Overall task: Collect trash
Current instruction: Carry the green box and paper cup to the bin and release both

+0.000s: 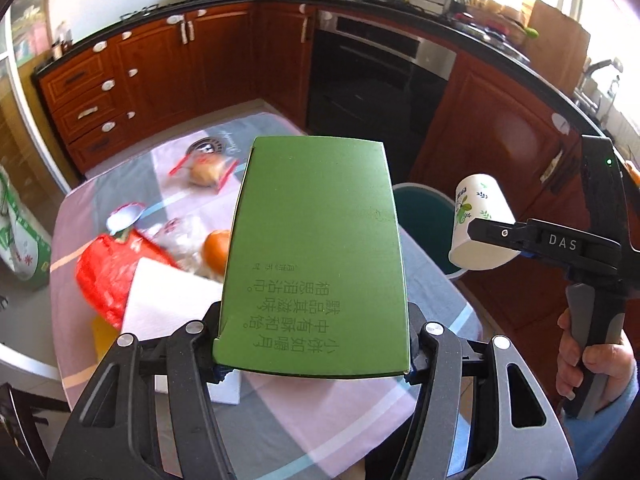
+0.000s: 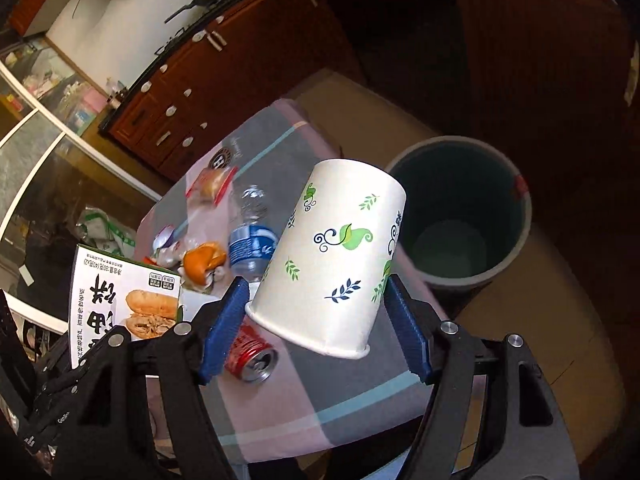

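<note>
My left gripper [image 1: 314, 350] is shut on a green food box [image 1: 316, 248] and holds it above the table; its printed face shows in the right wrist view [image 2: 120, 300]. My right gripper [image 2: 316, 320] is shut on a white paper cup with green leaf prints [image 2: 332, 256], held tilted in the air right of the table, near the dark green trash bin [image 2: 516, 248]. The cup [image 1: 480, 228] and bin [image 1: 424, 216] also show in the left wrist view. On the table lie a red can [image 2: 250, 356], a plastic water bottle [image 2: 252, 236] and a red bag [image 1: 108, 280].
The table has a pink and grey checked cloth [image 1: 304, 420]. On it are wrapped buns [image 1: 208, 172], an orange bun [image 2: 202, 262], a white napkin [image 1: 168, 304] and a foil lid [image 1: 124, 216]. Brown kitchen cabinets [image 1: 160, 68] and an oven [image 1: 376, 80] stand behind.
</note>
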